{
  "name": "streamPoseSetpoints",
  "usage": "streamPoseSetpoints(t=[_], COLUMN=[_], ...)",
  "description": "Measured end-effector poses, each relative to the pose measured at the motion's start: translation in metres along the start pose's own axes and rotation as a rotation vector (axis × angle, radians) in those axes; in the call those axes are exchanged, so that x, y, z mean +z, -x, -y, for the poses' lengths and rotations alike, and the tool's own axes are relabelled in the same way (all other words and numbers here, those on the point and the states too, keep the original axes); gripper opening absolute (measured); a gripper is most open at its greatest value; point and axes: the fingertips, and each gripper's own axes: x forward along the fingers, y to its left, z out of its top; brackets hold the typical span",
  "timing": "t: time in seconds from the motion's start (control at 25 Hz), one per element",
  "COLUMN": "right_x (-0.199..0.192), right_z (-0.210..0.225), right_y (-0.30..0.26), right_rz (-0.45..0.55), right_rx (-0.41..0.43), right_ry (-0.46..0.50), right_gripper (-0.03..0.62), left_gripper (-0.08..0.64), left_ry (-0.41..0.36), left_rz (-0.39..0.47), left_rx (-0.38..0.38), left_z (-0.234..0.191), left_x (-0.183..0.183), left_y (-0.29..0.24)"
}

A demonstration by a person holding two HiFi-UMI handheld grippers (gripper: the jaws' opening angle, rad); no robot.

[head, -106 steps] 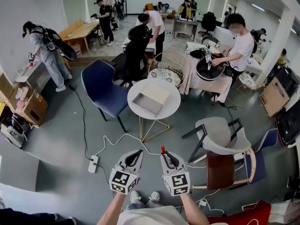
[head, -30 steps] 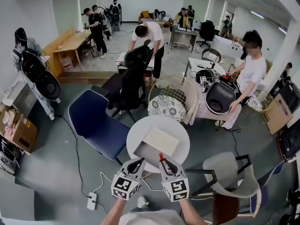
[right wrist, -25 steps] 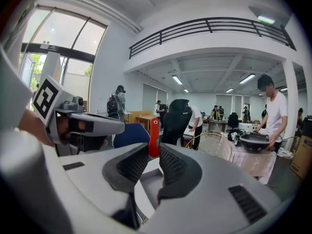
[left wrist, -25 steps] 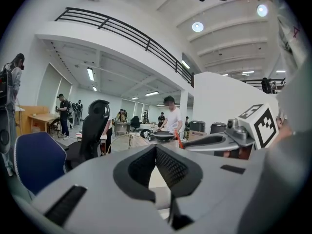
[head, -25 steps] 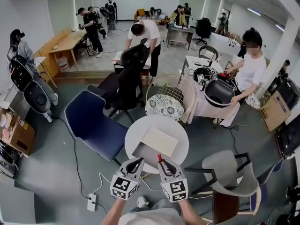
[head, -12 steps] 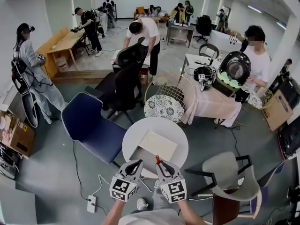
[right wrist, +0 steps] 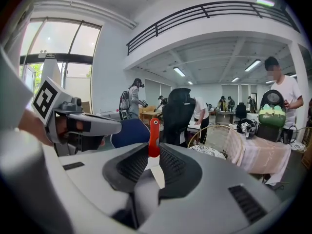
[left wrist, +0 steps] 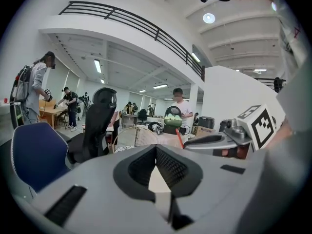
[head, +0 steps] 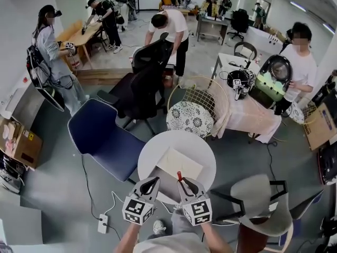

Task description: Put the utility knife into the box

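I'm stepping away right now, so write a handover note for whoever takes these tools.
Left tool: shut, empty.
Right tool: shut on the knife, red end sticking out ahead.
Box: on the round table, just ahead of both tools, looks open.
Done: knife gripped.
Left: reach over the box, lower the knife in, release.

Open-plan office workspace: desks point(head: 80, 35), swivel chairs point(head: 149, 67), many people point(head: 50, 51)
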Motion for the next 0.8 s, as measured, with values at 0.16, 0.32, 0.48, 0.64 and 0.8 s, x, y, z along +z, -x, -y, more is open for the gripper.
streamPoseSetpoints(t=[0.16,0.32,0.48,0.64,0.8], right_x=[-0.014,-0.034,-0.058,-0.081,-0.107], right_z=[0.004,0.003,-0.001,-0.005,-0.014], right_y=[-0.016,-0.029,-0.034,-0.033,-0.033], right_rz=[-0.04,-0.09,-0.15,-0.213,-0.265], right_rx=[0.028,0.054,0.068,0.078,0.092], right_ry=[-0.019,-0.039,-0.072,-0.101,-0.118], right_gripper=[0.08,0.08,0.08,0.08,0.08], left_gripper=[0.012,0.012,0.012,0.012,0.012], left_ry=[0.026,0.054,0.082,0.108,0.121], left_rz=[-0.029,-0.061,-0.09,-0.113,-0.137], left_rx=[0.02,0.034,0.045,0.049,0.048], left_z=[-0.011,-0.019,-0.025,-0.024,-0.025], left_x=[-0.012,-0.026,-0.04,-0.052,-0.068], left_y=[-0.009,-0.012,-0.014,-0.013,-0.012])
